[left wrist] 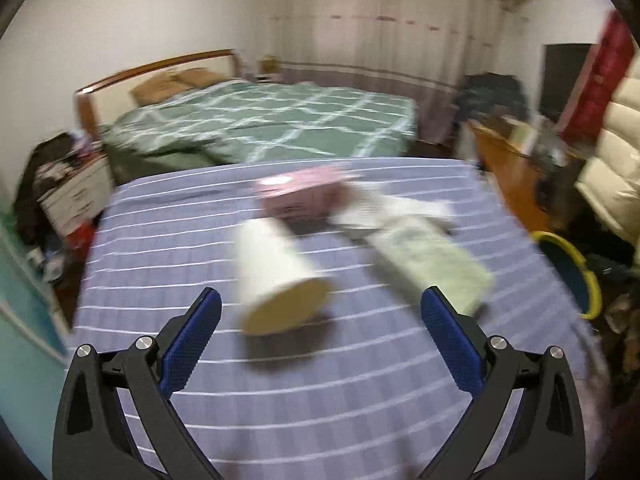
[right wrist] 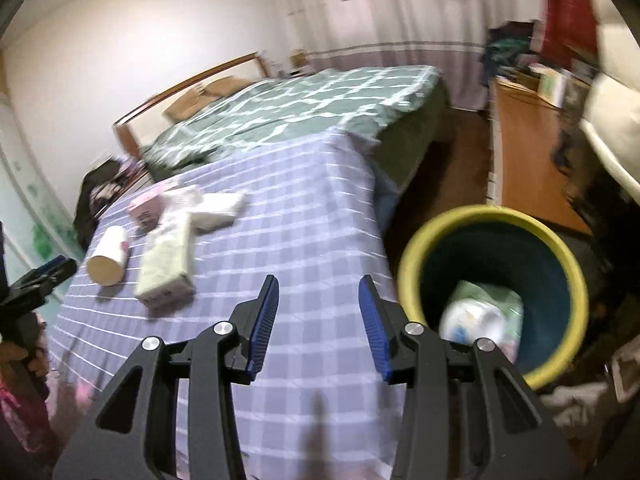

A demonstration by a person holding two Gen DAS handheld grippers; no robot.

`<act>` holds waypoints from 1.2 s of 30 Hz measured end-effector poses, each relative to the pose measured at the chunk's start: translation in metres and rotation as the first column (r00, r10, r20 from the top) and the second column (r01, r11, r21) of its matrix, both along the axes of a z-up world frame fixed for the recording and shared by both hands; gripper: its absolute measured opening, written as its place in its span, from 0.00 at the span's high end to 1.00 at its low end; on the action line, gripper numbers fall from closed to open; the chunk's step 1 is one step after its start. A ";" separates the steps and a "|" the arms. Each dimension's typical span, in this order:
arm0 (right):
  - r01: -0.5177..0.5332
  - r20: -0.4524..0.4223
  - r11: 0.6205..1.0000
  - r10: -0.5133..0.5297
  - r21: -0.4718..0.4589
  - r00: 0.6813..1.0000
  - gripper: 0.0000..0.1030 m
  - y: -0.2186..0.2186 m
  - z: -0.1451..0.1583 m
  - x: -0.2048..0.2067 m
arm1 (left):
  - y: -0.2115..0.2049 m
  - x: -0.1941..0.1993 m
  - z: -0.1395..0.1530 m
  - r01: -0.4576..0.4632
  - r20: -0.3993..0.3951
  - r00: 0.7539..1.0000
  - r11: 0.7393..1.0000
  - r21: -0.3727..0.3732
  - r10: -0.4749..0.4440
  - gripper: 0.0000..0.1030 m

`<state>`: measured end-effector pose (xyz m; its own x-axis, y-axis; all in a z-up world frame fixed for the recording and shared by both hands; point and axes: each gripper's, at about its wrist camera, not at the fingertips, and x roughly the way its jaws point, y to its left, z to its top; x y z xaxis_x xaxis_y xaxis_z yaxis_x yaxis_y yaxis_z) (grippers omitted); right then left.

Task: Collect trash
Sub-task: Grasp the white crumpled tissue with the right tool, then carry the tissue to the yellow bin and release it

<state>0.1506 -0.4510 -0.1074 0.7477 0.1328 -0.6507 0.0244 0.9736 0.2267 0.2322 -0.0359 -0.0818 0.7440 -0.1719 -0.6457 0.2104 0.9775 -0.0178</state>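
Looking along the left tool (left wrist: 320,308) from the left wrist view, its blue-padded jaws stand spread wide with nothing clamped; a white paper cup with a tan base (left wrist: 276,276) lies on its side on the lilac cloth with white stripes (left wrist: 160,240) just ahead of them. Beside the cup lies a pale green soft pack of tissues (left wrist: 432,264), behind it a pink carton (left wrist: 300,196), and a crumpled white paper (left wrist: 384,208) rests against both. Motion blur hides any print on these things; no writing can be read. Only a sliver of the dark teal bin with a yellow rim (left wrist: 576,276) shows at the right edge, past the cloth's edge.

In the right wrist view, the right tool (right wrist: 319,292) hangs over the cloth's near part, jaws partly apart and holding nothing. This view shows the bin's inside (right wrist: 520,256), standing on the floor just beside the covered surface, with white and green wrappers (right wrist: 480,312) already at its bottom. The cup (right wrist: 108,256), tissue pack (right wrist: 166,264), pink carton (right wrist: 146,206) and white paper (right wrist: 216,204) lie together far to the left. The carton and pack carry small marks, too blurred to read. The left tool's tip (right wrist: 44,274) pokes in at the left edge.
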 end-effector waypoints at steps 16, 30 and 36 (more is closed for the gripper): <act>-0.312 -0.157 0.947 0.297 -0.082 0.942 0.52 0.164 0.001 0.168 | 0.077 0.014 -0.024 -0.153 -0.036 0.988 0.982 -0.106 0.150 0.05; -0.352 -0.351 0.900 0.252 -0.258 0.902 0.42 0.220 -0.049 0.249 | 0.061 0.012 -0.027 -0.108 -0.050 0.993 0.988 -0.114 0.103 0.05; -0.341 -0.346 0.909 0.248 -0.239 0.905 0.93 0.213 -0.050 0.247 | 0.060 0.011 -0.028 -0.103 -0.051 0.994 0.988 -0.112 0.098 0.05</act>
